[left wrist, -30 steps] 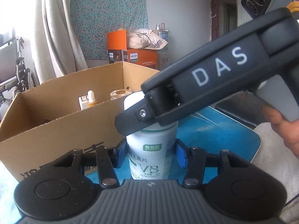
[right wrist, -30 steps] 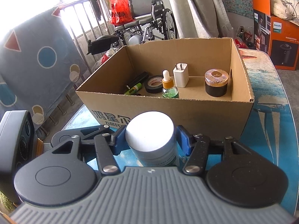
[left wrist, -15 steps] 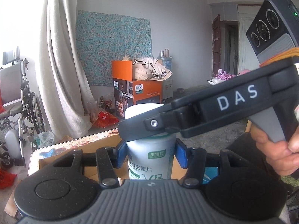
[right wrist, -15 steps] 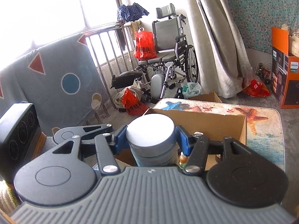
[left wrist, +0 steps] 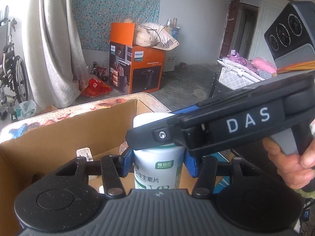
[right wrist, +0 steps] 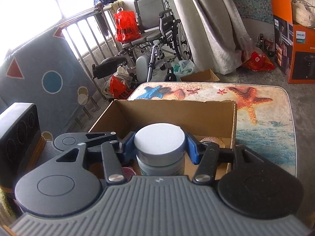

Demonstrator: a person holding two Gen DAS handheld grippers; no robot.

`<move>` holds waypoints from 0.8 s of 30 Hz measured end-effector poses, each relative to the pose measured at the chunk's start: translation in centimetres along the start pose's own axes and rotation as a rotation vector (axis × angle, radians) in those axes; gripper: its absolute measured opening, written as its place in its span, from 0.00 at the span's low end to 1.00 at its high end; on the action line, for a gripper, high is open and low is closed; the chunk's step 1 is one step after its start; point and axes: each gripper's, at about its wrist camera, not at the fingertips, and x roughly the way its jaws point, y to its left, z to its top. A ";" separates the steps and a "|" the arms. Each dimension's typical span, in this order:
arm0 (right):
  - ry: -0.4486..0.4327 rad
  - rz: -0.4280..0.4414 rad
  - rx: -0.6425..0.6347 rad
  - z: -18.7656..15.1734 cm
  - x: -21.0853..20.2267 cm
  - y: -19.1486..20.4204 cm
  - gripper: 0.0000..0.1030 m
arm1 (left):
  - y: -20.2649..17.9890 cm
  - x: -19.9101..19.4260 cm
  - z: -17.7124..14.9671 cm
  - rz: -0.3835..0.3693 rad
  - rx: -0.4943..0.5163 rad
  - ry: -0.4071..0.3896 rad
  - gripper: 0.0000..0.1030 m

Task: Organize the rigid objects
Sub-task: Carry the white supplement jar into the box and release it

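My left gripper (left wrist: 157, 163) clamps the bottle (left wrist: 157, 169) at mid-body; right gripper (right wrist: 159, 147), jaws closing, grips its cap (right wrist: 159, 140). Rigid, smooth plastic, probably light. Held over the box (right wrist: 177, 114).

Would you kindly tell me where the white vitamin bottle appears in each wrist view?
Left wrist: the vitamin bottle sits bottom centre, label facing, its cap crossed by the right gripper.
Right wrist: bottom centre, seen from above.
Shared landmark: the cardboard box behind it.
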 end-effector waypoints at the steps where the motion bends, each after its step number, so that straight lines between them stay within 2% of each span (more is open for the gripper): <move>1: 0.009 -0.006 -0.002 -0.3 0.7 -0.2 0.50 | 0.0 0.4 -0.1 -0.001 -0.002 0.010 0.52; 9: 0.052 -0.061 -0.071 -1.7 3.7 -0.8 0.50 | 0.0 1.4 -1.5 -0.010 -0.018 0.059 0.54; 20: 0.036 -0.097 -0.136 -1.5 3.8 0.1 0.52 | -0.6 1.1 -1.3 -0.014 -0.011 0.059 0.60; 24: -0.010 -0.085 -0.116 -1.2 2.1 0.3 0.53 | -1.2 -0.6 -1.0 -0.011 0.000 0.013 0.72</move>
